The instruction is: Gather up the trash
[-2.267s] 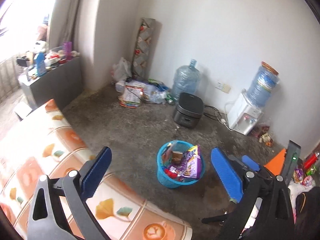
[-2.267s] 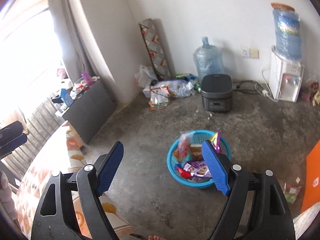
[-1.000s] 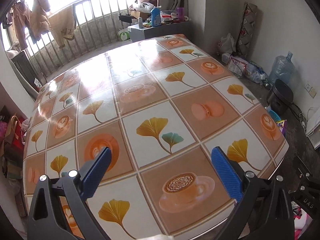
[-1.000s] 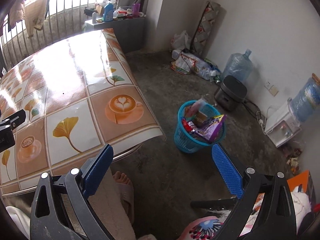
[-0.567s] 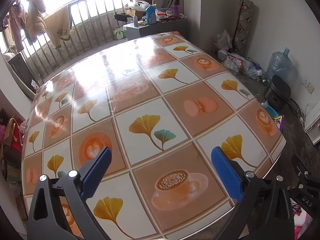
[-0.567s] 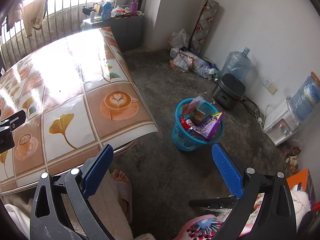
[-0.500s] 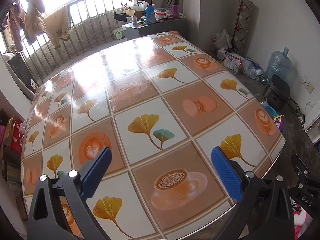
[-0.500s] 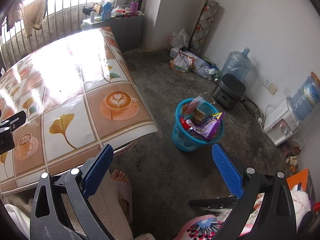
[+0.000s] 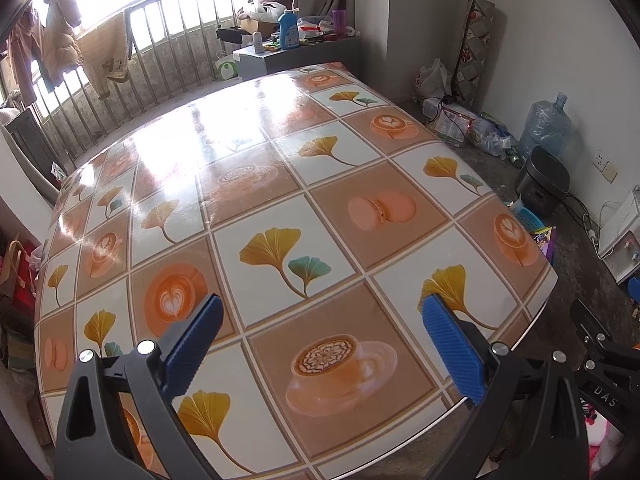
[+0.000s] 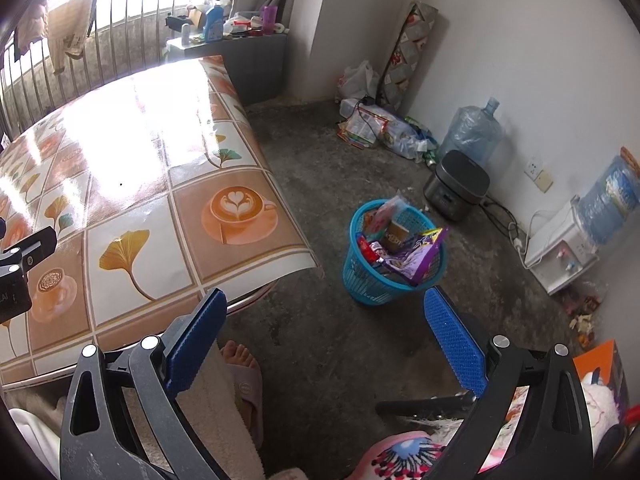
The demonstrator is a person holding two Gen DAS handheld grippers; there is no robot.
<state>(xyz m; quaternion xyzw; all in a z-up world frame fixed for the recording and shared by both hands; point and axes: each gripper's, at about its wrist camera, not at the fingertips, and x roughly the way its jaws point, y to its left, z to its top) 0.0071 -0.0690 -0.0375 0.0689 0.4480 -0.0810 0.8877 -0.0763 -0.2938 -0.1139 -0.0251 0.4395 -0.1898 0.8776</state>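
A blue mesh waste basket (image 10: 374, 276) stands on the concrete floor beside the table, stuffed with snack wrappers, among them a purple bag (image 10: 416, 258). Only its rim (image 9: 528, 218) and the purple bag's edge (image 9: 545, 240) show past the table edge in the left wrist view. My left gripper (image 9: 320, 330) hangs open above the patterned tablecloth (image 9: 280, 200), nothing between its blue pads. My right gripper (image 10: 324, 330) is open and empty too, held over the floor just short of the basket, near the table corner (image 10: 308, 260).
A black rice cooker (image 10: 458, 186), a water jug (image 10: 472, 132) and a water dispenser (image 10: 568, 246) line the far wall. Bags and packets (image 10: 380, 124) lie in the corner. A person's foot in a slipper (image 10: 244, 376) is below the right gripper. A cluttered grey cabinet (image 9: 296, 46) stands behind the table.
Since 2.3 s ago both grippers pulled back from over the basket; the left swung left over the table. In the last second almost nothing moved.
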